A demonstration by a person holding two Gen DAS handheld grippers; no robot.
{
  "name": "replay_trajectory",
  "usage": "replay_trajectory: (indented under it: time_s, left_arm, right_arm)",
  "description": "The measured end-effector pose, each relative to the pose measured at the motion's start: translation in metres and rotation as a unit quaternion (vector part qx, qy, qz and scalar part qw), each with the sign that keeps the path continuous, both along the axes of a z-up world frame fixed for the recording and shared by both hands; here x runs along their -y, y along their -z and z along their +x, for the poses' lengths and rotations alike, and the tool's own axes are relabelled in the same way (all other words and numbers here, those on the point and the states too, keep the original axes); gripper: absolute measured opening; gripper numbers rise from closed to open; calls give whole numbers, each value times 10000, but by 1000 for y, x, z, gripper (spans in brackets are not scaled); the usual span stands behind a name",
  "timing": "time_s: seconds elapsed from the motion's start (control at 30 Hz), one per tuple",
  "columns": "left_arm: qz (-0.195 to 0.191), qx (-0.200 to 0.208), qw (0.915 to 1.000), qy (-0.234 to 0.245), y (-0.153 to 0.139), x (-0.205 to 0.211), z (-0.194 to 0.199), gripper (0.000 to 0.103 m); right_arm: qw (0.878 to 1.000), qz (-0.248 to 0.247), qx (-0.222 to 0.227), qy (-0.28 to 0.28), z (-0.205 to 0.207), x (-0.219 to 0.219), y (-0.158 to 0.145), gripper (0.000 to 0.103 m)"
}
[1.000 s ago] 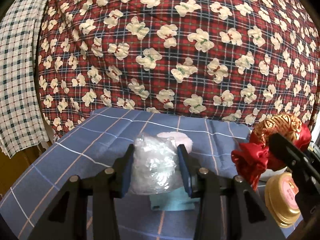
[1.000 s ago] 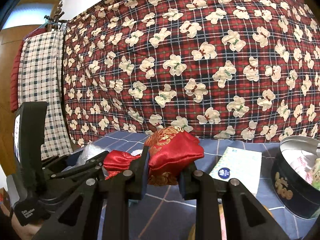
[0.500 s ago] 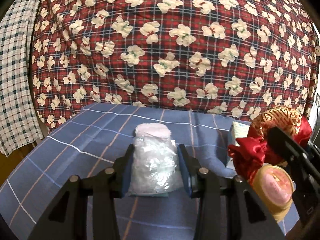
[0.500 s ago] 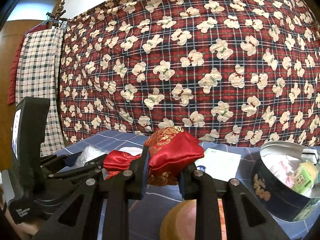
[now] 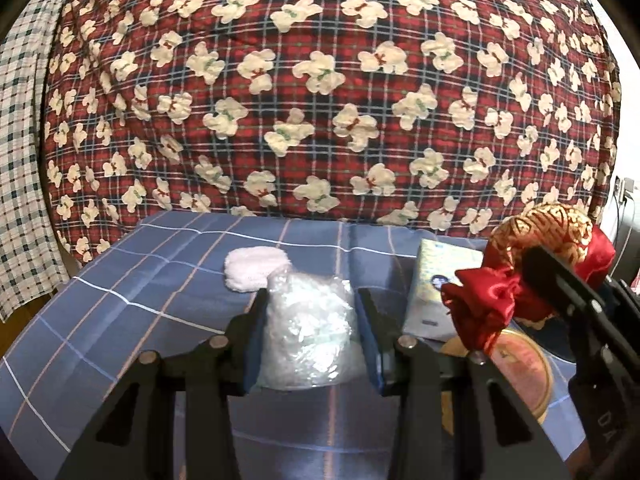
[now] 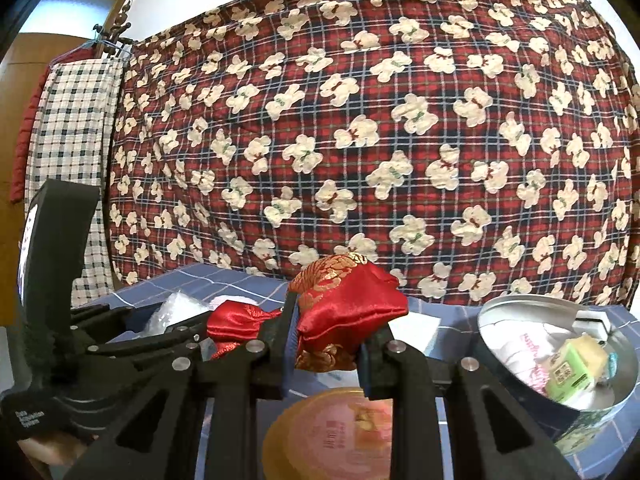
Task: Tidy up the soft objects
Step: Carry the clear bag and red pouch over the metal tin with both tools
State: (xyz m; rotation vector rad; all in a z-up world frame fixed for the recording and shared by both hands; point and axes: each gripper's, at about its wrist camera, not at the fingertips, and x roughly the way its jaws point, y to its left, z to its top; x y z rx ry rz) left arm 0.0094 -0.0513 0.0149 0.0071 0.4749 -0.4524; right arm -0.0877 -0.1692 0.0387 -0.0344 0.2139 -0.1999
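My left gripper (image 5: 310, 312) is shut on a crinkled clear plastic bag (image 5: 310, 336) and holds it above the blue checked tablecloth (image 5: 140, 280). A white fluffy pad (image 5: 252, 272) lies on the cloth just beyond the bag. My right gripper (image 6: 332, 320) is shut on a red and gold satin pouch (image 6: 348, 312); the pouch (image 5: 532, 276) also shows at the right edge of the left wrist view. An open round metal tin (image 6: 496, 320) with small packets inside stands to the right of the pouch.
A gold round lid (image 6: 332, 436) lies on the cloth below the right gripper. A pale tissue packet (image 5: 436, 292) lies between the two grippers. A red plaid quilt with bear prints (image 5: 320, 100) hangs behind the table, a checked cloth (image 6: 76, 120) at the left.
Both grippers have moved to the right over the table with their loads. The tin and gold lid have come further into the right wrist view; the white pad now shows left of the bag.
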Motion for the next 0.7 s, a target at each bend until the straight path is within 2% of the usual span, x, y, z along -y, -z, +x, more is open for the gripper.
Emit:
replay_trajectory:
  time_s: [0.7]
  left_arm:
    - [109,251,9985,467,-20,62,-32,41]
  right_arm:
    - [9988,5,174,453,-34,63,-8,27]
